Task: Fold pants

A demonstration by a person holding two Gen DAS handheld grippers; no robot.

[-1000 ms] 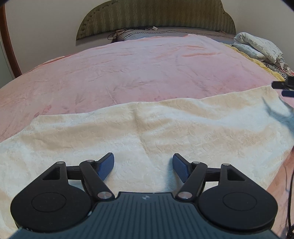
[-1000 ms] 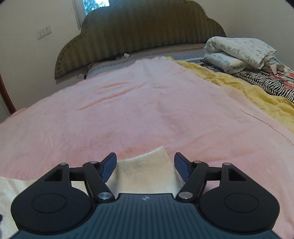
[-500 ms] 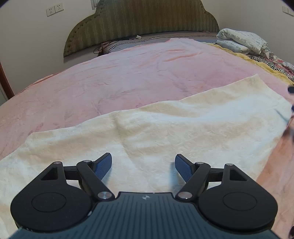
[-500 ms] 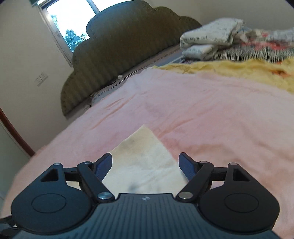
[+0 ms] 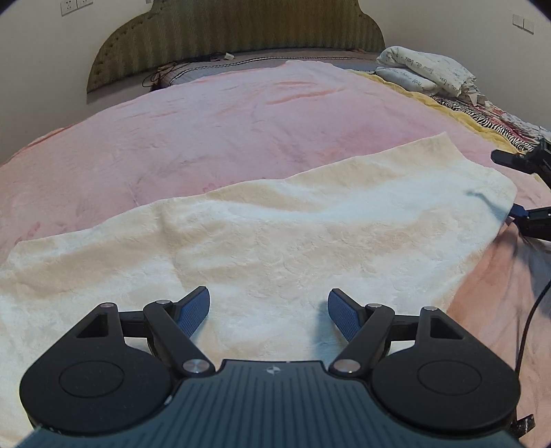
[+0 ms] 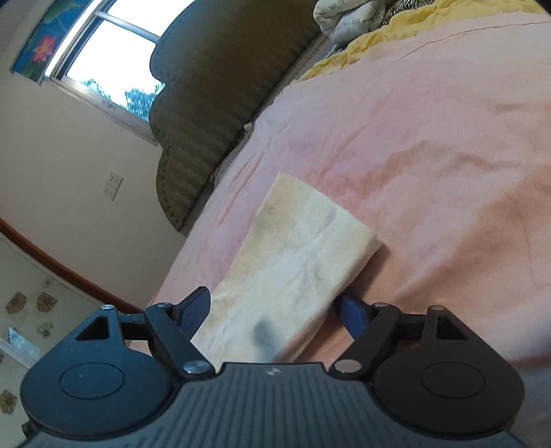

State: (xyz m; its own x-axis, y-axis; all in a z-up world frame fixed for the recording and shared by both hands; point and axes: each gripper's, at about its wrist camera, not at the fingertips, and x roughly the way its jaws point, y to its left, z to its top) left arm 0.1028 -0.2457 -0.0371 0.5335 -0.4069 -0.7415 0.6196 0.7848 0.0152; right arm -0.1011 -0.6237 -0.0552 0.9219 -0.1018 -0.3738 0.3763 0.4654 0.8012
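Cream pants (image 5: pixel 275 234) lie spread flat across the pink bedcover (image 5: pixel 241 131), running from lower left to upper right. My left gripper (image 5: pixel 268 306) hovers open over their near middle, nothing between its blue pads. My right gripper (image 6: pixel 275 306) is rolled onto its side at the pants' right end (image 6: pixel 303 248). It stands open, with the cloth's folded edge lying between the fingers and the pads not pressing on it. From the left wrist view, the right gripper (image 5: pixel 508 184) shows at the far right edge, straddling that corner.
A padded olive headboard (image 5: pixel 241 31) stands at the far end. Folded white bedding (image 5: pixel 427 72), a yellow blanket (image 5: pixel 447 107) and zebra-print cloth sit along the right side. A black cable (image 5: pixel 527 324) hangs at the right. A window (image 6: pixel 113 62) is in the wall.
The right gripper has rolled sideways and dropped closer to the pants' end, which now lies between its fingers. The left gripper has shifted a little, its view swinging right.
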